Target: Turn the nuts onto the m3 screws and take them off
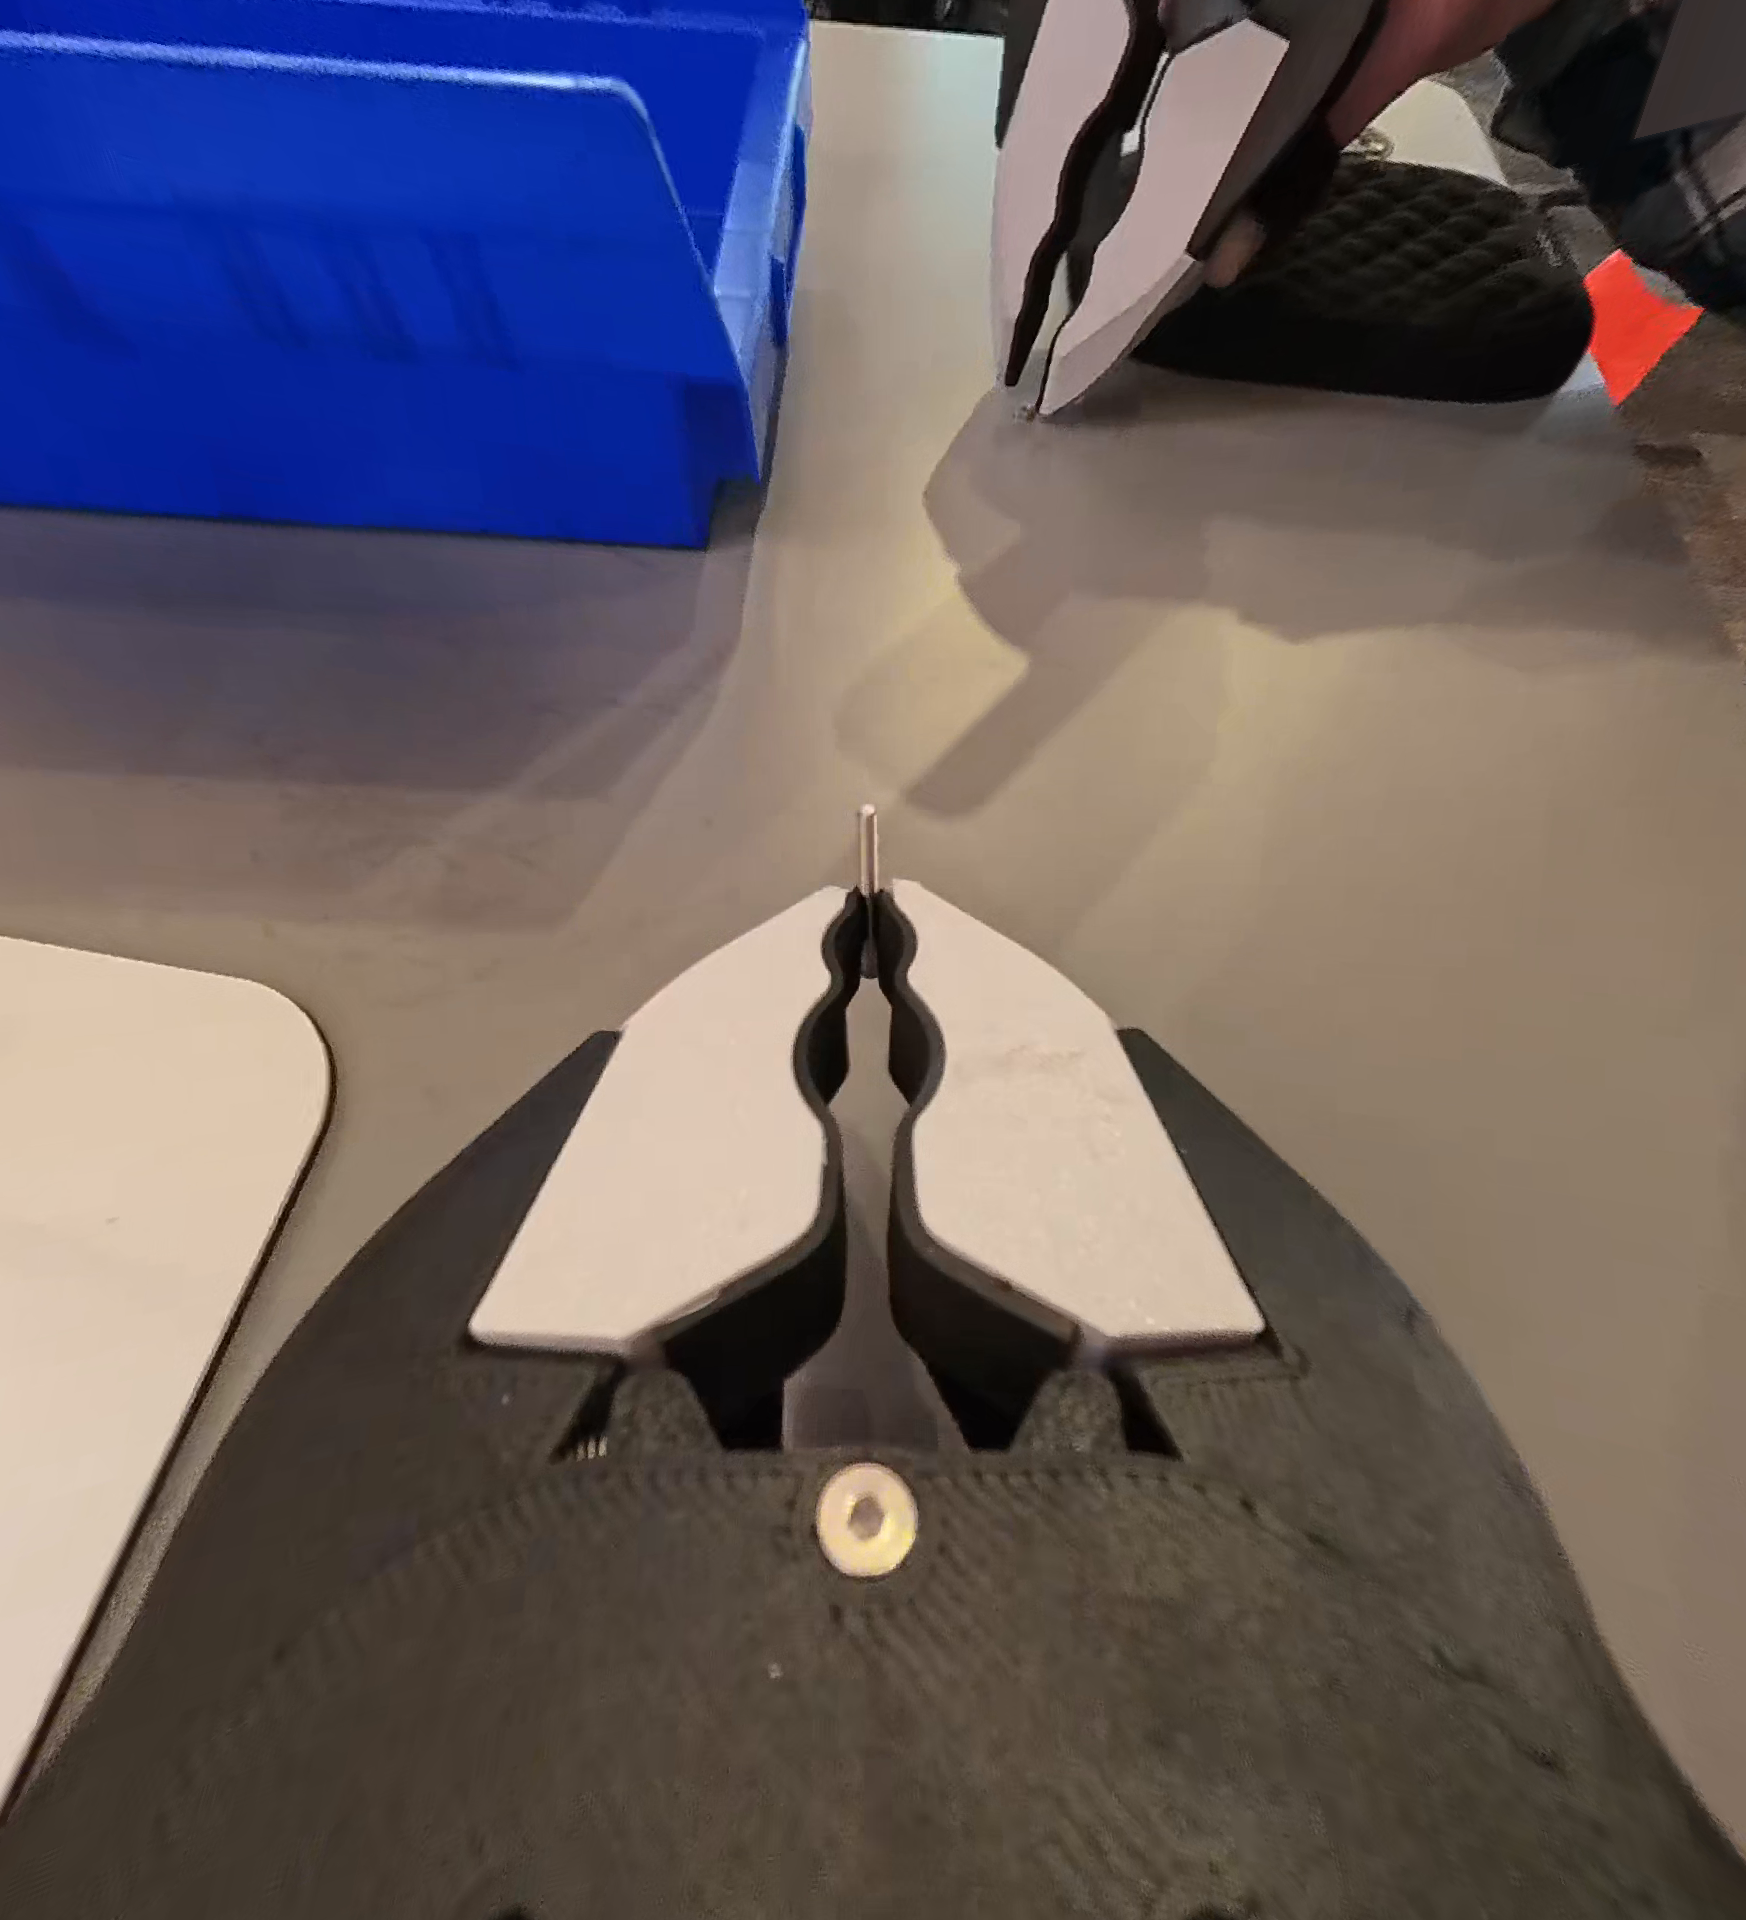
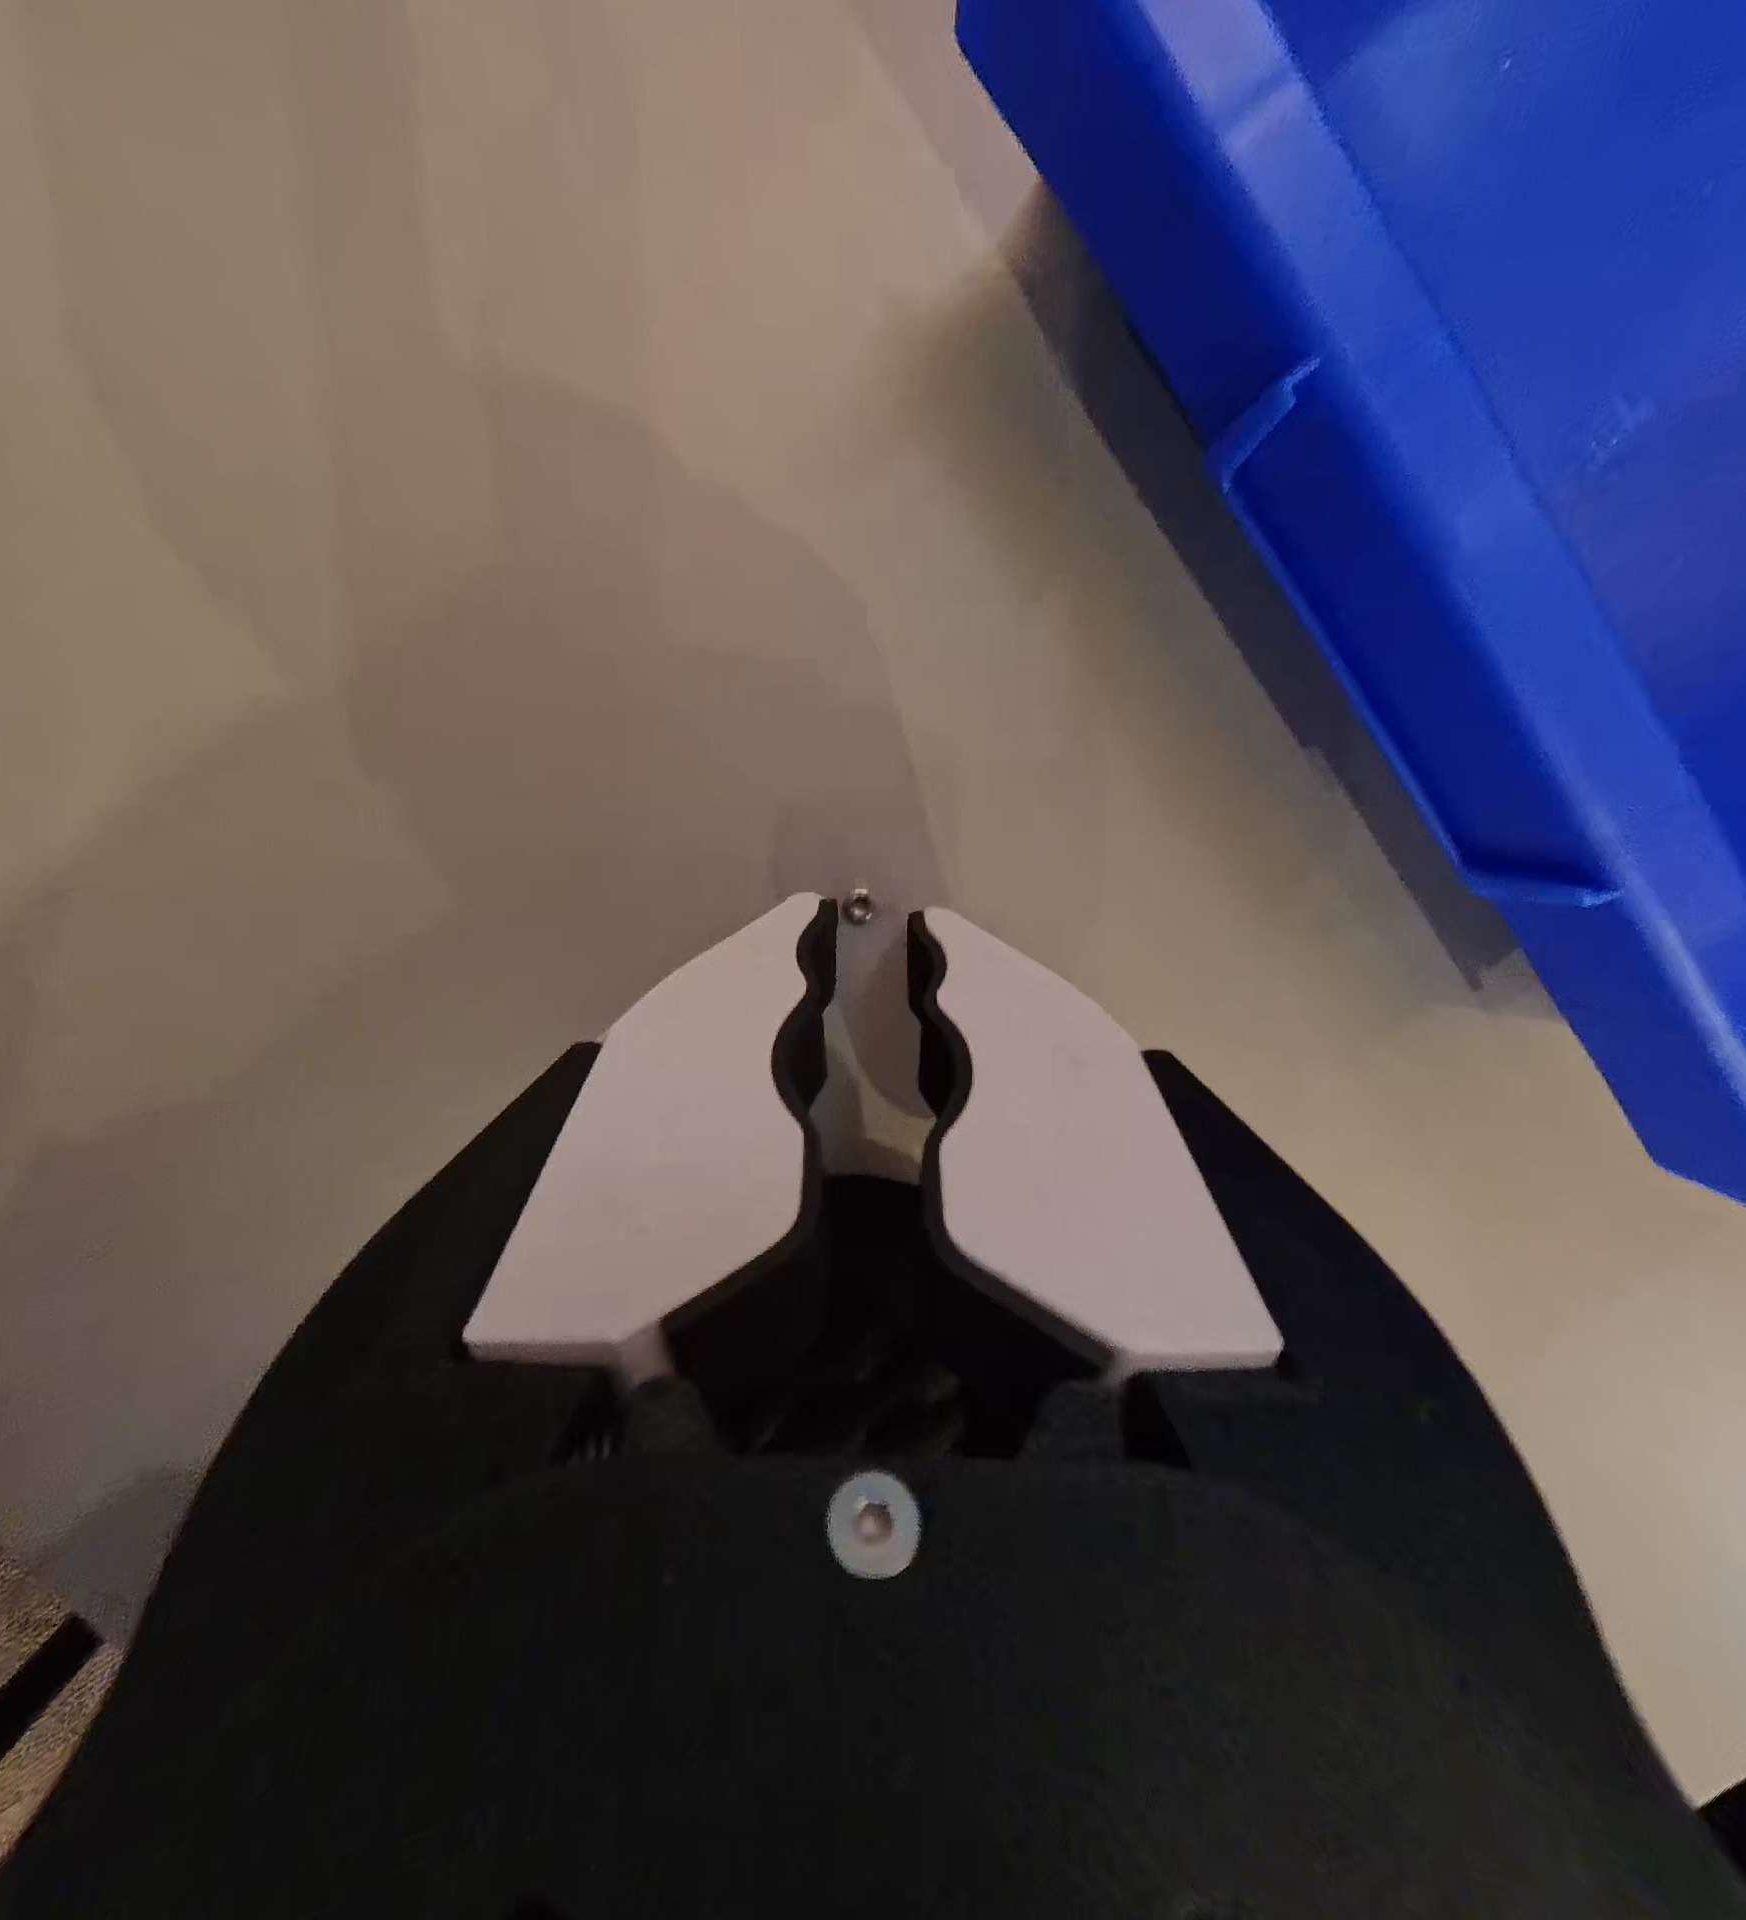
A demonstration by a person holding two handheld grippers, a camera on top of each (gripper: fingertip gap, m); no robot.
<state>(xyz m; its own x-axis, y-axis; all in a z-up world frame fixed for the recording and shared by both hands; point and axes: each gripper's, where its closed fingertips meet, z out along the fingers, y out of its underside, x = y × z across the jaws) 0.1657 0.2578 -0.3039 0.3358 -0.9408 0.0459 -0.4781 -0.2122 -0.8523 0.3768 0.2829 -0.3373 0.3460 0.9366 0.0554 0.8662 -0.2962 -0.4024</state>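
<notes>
We see a grey table [image 1: 1264, 831] under everything. A blue bin [image 1: 329, 260] stands on it, far left in the left wrist view, upper right in the right wrist view. A white board [image 1: 69, 1195] with a rounded corner lies flat at the left edge, near the left gripper. A black quilted cushion [image 1: 1368, 281] sits behind the right gripper, an orange scrap [image 1: 1643, 332] beside it, and a person's plaid sleeve [image 1: 1700, 177] at the top right.

Left gripper [image 1: 866, 896]: jaws closed on a pin [image 1: 866, 847], both pads pressing it. We note the pin is thin, straight, silver metal with a rounded end, sticking out past the fingertips, held above the table.

Right gripper [image 2: 871, 906]: jaws a little apart, tips down at the table close to the bin. A nut [image 2: 856, 908] lies on the table between the tips. It is tiny, silver, with a dark hole in the middle. It sits close to the left fingertip [image 2: 815, 914], with a clear gap to the other one, so it is not gripped. In the left wrist view we see this gripper far off, tips at the table, the nut just a speck there.
</notes>
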